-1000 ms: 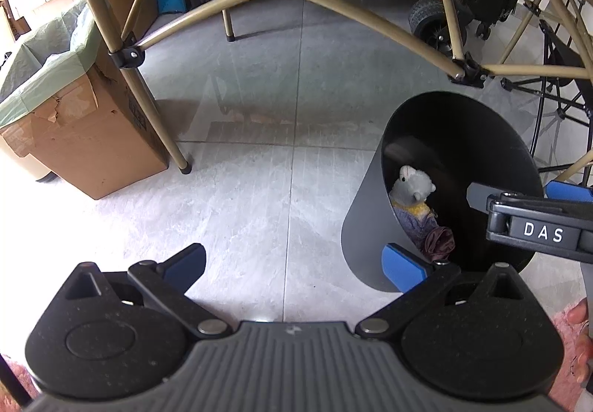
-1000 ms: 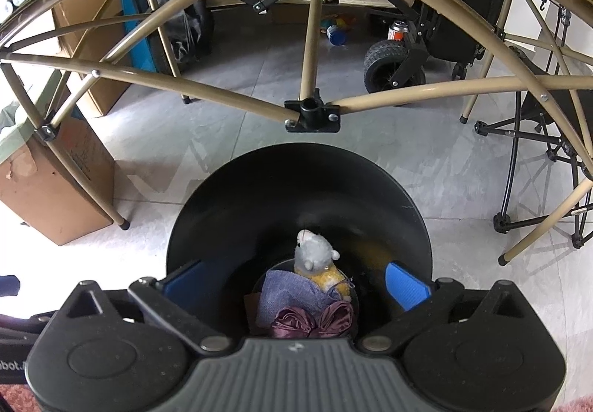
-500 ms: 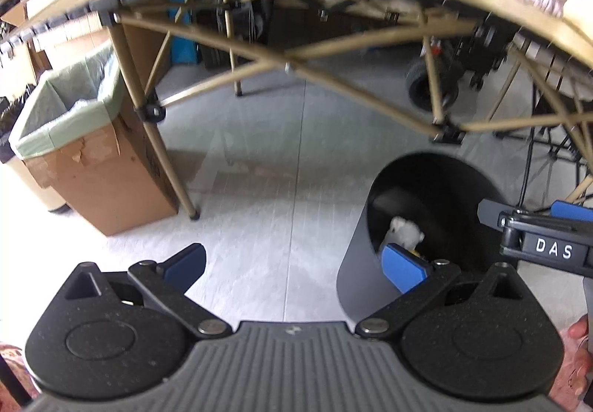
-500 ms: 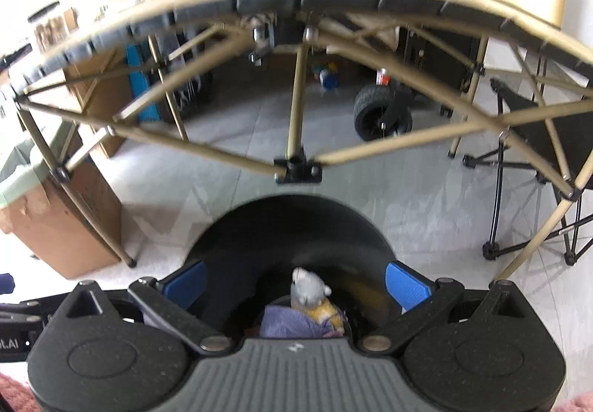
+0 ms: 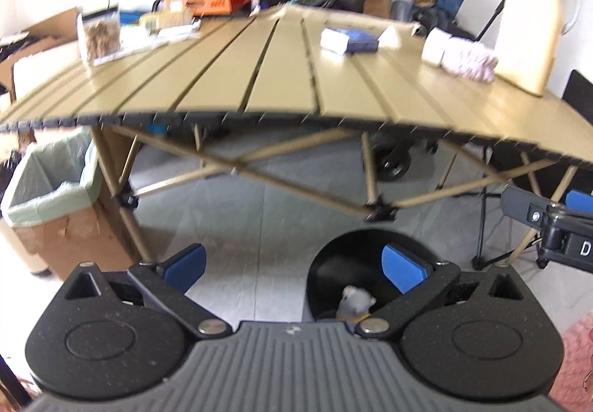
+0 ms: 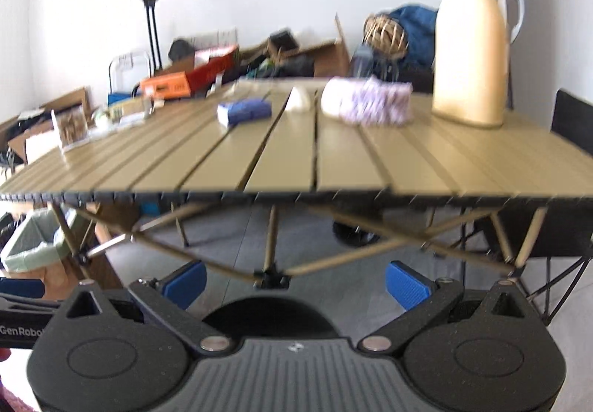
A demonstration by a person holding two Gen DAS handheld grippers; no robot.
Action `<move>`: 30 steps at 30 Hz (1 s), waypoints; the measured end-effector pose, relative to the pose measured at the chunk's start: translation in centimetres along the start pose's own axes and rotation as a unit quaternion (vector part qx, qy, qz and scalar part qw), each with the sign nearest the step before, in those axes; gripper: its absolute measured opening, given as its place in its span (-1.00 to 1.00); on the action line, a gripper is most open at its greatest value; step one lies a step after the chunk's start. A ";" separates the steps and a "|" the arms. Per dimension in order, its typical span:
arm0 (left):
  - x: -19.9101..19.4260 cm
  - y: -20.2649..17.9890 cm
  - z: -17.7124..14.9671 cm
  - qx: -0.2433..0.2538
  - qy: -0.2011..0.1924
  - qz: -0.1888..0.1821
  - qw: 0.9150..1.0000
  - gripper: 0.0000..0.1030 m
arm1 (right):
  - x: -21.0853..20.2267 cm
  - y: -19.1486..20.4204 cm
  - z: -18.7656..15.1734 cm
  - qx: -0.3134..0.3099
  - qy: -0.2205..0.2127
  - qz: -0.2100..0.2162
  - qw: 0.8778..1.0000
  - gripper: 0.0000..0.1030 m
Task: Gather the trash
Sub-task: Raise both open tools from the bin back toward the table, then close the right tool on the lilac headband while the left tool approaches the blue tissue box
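Both grippers are held low in front of a tan slatted folding table [image 6: 333, 156], with the cameras looking across its top. The left gripper [image 5: 294, 265] has its jaws spread wide and nothing is between the blue pads. The right gripper [image 6: 294, 282] also stands wide open and holds nothing.

A black bin [image 5: 333, 263] stands on the grey floor under the near edge of the table. In the left view it is just behind the right finger of the left gripper, and a small grey stuffed toy [image 5: 355, 302] lies inside it, partly hidden by that finger. In the right view only the top rim of the bin [image 6: 270, 314] shows, low between the two open fingers.

The things on the table are well beyond the jaws of both grippers: a blue and white packet [image 6: 242, 112], a small white piece [image 6: 300, 99] beside it, a pale purple patterned bundle [image 6: 370, 100], and a cream jug [image 6: 470, 41] at the right. The far left part of the table holds blurred clutter. A cardboard box with a green bag liner [image 5: 52, 197] stands on the floor left of the table.
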State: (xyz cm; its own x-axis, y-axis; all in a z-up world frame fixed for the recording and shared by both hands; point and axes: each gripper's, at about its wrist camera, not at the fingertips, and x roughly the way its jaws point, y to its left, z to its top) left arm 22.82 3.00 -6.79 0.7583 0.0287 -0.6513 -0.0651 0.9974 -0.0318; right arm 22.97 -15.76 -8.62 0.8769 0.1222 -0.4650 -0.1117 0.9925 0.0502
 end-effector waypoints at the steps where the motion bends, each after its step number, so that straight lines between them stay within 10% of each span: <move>1: -0.3 -0.4 0.3 0.004 -0.008 -0.002 1.000 1.00 | -0.4 -0.4 0.4 0.002 -0.008 -0.002 1.000 1.00; 30: 2.8 -3.9 12.6 -0.001 -0.104 -0.009 0.995 1.00 | 4.8 -5.6 11.4 0.055 -0.134 -0.027 0.989 1.00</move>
State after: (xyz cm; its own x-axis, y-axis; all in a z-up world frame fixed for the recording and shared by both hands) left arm 33.42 0.03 1.05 0.8767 0.0243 -0.4804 -0.0519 0.9977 -0.0442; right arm 33.14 -20.65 -1.08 0.9742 0.0517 -0.2197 -0.0225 0.9908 0.1335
